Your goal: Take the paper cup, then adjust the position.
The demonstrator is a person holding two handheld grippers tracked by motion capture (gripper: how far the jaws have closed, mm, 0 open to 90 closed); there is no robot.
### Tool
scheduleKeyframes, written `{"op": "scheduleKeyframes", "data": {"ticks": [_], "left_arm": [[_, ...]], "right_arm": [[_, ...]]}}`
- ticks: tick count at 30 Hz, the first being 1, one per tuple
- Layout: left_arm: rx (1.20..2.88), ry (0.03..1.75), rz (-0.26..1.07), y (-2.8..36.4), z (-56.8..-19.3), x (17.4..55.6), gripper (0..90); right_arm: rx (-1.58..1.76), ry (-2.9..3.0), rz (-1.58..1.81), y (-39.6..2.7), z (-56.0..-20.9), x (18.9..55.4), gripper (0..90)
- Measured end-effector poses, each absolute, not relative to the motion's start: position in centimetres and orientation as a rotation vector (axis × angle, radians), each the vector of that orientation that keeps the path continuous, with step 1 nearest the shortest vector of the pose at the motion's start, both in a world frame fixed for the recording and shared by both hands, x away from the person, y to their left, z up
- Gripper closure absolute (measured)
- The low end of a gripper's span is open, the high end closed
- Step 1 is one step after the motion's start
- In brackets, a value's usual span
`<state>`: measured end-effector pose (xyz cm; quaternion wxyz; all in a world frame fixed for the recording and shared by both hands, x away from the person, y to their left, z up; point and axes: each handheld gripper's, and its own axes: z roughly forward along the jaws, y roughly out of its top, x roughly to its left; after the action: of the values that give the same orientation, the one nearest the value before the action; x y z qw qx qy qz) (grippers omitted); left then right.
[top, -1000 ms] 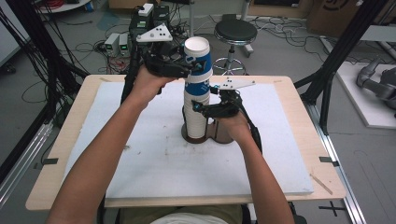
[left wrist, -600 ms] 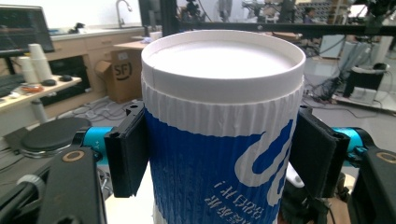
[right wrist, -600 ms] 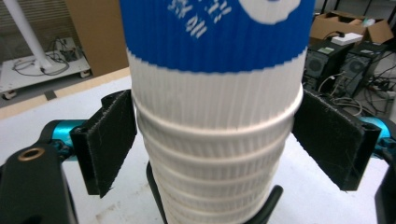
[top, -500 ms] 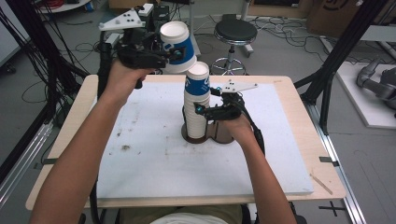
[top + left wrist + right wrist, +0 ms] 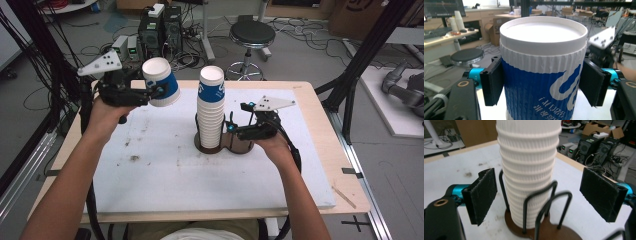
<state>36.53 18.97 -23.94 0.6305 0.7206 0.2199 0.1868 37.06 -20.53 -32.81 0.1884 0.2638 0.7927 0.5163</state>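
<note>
My left gripper (image 5: 159, 92) is shut on a blue and white ribbed paper cup (image 5: 161, 82), held in the air over the table's far left and tipped toward the far left. In the left gripper view both pads (image 5: 492, 83) press the cup (image 5: 542, 75) on its sides, and its print reads upside down. A tall stack of the same cups (image 5: 211, 110) stands in a brown wire holder (image 5: 240, 146) at the table's middle. My right gripper (image 5: 231, 129) stands open just right of the stack, low by the holder. The stack (image 5: 529, 165) and the holder's wire loops (image 5: 554, 195) lie just beyond its pads (image 5: 482, 195).
A white mat (image 5: 150, 175) with a few dark specks covers the wooden table (image 5: 345, 200). Beyond the far edge, on the floor, are a black stool (image 5: 252, 35), computer boxes (image 5: 160, 25) and loose cables. Black frame posts (image 5: 360, 65) rise at both sides.
The left gripper lifted the top cup off the stack and carried it left, then down a little. The right gripper drew slightly back toward the holder's base.
</note>
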Motion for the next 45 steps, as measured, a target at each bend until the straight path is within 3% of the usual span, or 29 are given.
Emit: {"op": "scheduleKeyframes", "data": {"ticks": [20, 45], "left_arm": [[1.701, 0.521, 0.391, 17.6, -31.8, 34.6, 28.0], [1.717, 0.513, 0.333, 16.2, -33.1, 34.0, 27.3]], "right_arm": [[0.765, 2.188, 1.487, -22.4, -36.0, 35.1, 14.6], [0.688, 2.191, 1.544, -21.7, -35.9, 34.5, 14.6]]}}
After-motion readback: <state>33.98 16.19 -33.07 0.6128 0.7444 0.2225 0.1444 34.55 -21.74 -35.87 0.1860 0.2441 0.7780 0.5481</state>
